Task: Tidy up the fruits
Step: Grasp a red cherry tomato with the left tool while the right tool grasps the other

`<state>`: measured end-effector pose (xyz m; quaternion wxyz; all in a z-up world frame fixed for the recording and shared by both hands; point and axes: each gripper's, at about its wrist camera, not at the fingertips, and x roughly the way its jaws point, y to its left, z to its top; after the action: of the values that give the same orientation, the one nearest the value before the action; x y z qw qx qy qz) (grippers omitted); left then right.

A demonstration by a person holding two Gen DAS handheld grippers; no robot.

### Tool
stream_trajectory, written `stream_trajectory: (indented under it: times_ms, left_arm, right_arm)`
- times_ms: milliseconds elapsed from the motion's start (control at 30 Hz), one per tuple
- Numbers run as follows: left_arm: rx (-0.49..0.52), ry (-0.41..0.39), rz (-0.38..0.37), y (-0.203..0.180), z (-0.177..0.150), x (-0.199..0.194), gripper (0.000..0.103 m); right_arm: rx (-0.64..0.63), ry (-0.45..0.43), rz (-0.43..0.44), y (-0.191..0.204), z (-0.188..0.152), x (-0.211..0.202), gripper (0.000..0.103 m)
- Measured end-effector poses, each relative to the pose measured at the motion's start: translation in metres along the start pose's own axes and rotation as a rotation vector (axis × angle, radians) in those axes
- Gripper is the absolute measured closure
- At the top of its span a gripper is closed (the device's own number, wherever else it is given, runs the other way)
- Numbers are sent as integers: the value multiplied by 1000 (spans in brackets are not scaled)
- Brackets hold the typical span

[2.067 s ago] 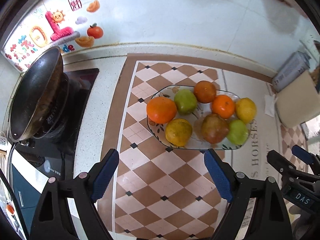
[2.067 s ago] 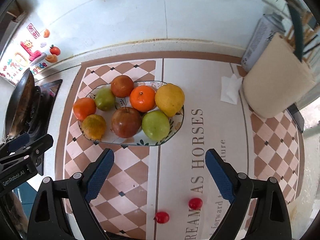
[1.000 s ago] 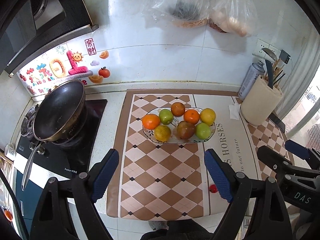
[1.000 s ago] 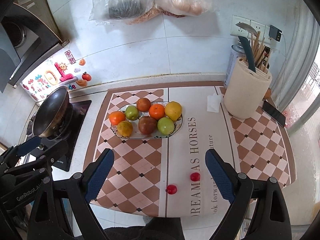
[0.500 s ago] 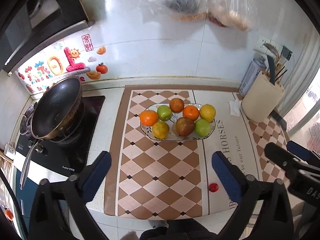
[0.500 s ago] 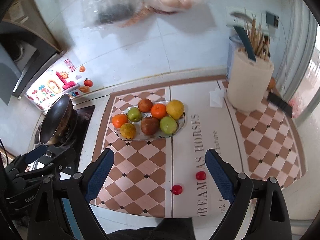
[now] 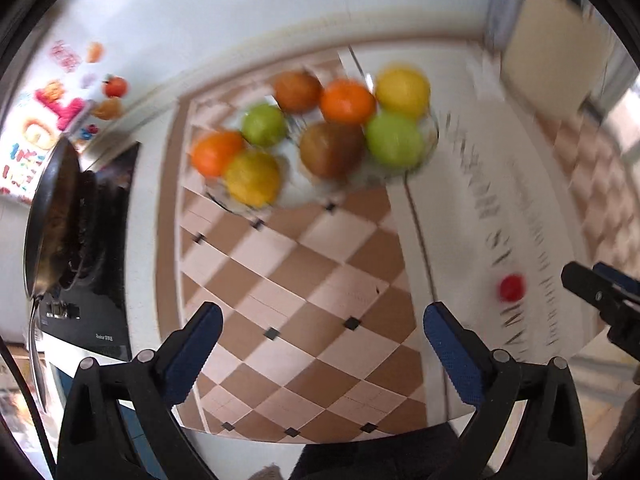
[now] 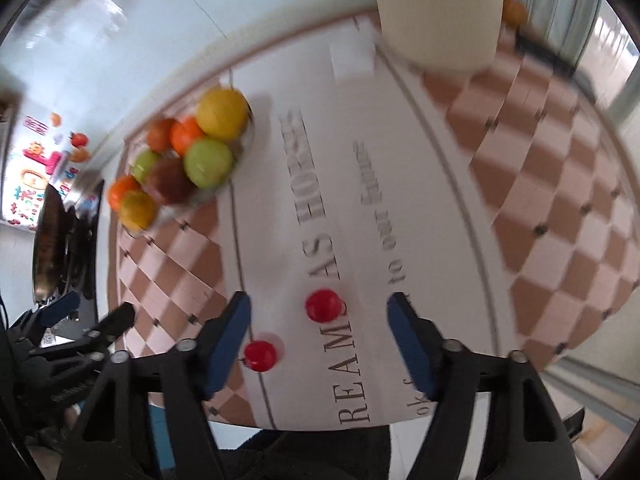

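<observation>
Above the mat's lettering, right gripper (image 8: 318, 310) jaws were closing around a loose cherry tomato (image 8: 323, 305), not yet pinched; left gripper (image 7: 320, 334) gaped wide, empty.

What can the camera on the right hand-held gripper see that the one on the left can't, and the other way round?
Only the right wrist view shows a second small red fruit, beside its own hand-held gripper's left finger, and something orange behind the cream container.

Only the left wrist view shows its own wide-open hand-held gripper over bare checkered mat, with nothing between the fingers.

Both show the plate of seven fruits, the dark pan, the wall stickers and one small red fruit, which sits between the closing jaws of the right hand-held gripper.
</observation>
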<state>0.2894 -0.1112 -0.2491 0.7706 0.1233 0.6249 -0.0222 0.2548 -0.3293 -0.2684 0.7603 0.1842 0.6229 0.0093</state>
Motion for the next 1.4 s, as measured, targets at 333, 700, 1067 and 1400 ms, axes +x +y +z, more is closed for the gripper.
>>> stream_trajectory:
  times_ms: [333, 700, 1067, 1400]
  left_arm:
    - [5, 209, -98, -19, -10, 66, 0]
    - [5, 246, -324, -39, -26, 63, 3]
    - [166, 274, -355, -95, -40, 75, 64]
    - [141, 206, -358, -88, -23, 65, 74]
  right_arm:
    - [25, 93, 49, -6, -3, 72, 63]
    - [48, 22, 41, -23, -12, 50, 70]
    - [113, 1, 18, -55, -29, 25, 70]
    - [70, -31, 43, -36, -19, 9, 70]
